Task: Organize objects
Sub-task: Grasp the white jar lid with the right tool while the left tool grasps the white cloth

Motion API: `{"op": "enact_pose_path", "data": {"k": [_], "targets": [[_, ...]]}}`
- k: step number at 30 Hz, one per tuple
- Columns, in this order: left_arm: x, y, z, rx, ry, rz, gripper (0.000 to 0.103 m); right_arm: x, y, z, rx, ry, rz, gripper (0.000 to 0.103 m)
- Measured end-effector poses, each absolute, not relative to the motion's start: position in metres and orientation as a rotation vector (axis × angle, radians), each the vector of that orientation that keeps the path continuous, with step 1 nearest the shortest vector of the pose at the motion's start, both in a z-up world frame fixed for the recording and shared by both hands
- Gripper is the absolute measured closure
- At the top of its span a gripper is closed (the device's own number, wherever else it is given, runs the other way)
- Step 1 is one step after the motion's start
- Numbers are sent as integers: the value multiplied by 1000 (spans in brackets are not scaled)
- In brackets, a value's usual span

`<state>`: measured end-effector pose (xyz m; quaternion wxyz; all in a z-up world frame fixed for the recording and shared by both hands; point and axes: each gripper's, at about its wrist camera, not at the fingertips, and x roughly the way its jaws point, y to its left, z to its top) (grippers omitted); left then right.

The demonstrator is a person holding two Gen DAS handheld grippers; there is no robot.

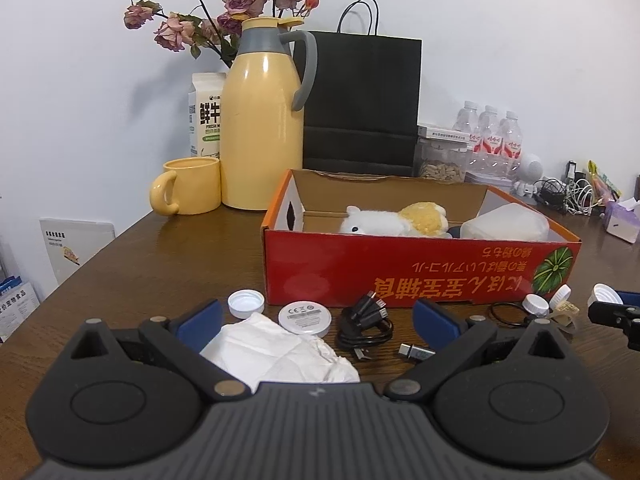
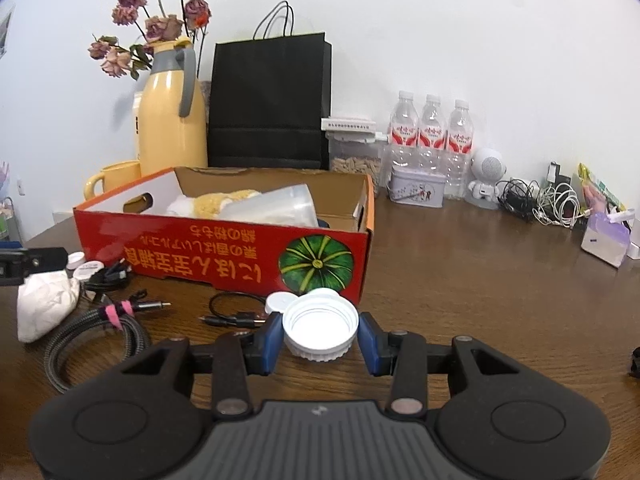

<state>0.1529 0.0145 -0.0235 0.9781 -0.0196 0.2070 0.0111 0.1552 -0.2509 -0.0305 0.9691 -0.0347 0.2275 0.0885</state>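
In the right wrist view my right gripper (image 2: 320,336) is shut on a wide white cap (image 2: 320,322), its open side up, held just above the wooden table. Behind it stands the red cardboard box (image 2: 200,252), which holds a plush toy (image 1: 396,220) and a translucent container (image 1: 504,220). My left gripper (image 1: 316,316) stands wide open over a crumpled tissue (image 1: 280,356), a round white disc (image 1: 306,318) and a coiled black cable (image 1: 364,320). Nothing is between its fingers. A white cap (image 1: 246,303), a small adapter (image 1: 416,351) and more caps (image 1: 538,304) lie in front of the box.
A yellow thermos (image 1: 262,120), a mug (image 1: 188,186), a black paper bag (image 1: 362,100) and water bottles (image 2: 432,132) line the back wall. A braided cable (image 2: 100,328) and a short black cable (image 2: 236,312) lie near the box. Tangled cords (image 2: 552,200) sit far right.
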Motion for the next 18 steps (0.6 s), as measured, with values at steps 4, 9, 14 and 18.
{"op": "enact_pose_path", "data": {"k": [4,9,14,18], "targets": [[150,16,-23,-46,422,41,0,151,-245,-29,-81,443,194,64],[144,17,-23,-39,456,54,0,148,-243,-28,-85,434,208,64],[137,18,-24,-27,488,99,0,148,-244,-28,-75,433,212,64],[130,23,-23,-31,485,122,0,148,-244,-28,-75,430,220,64]]}}
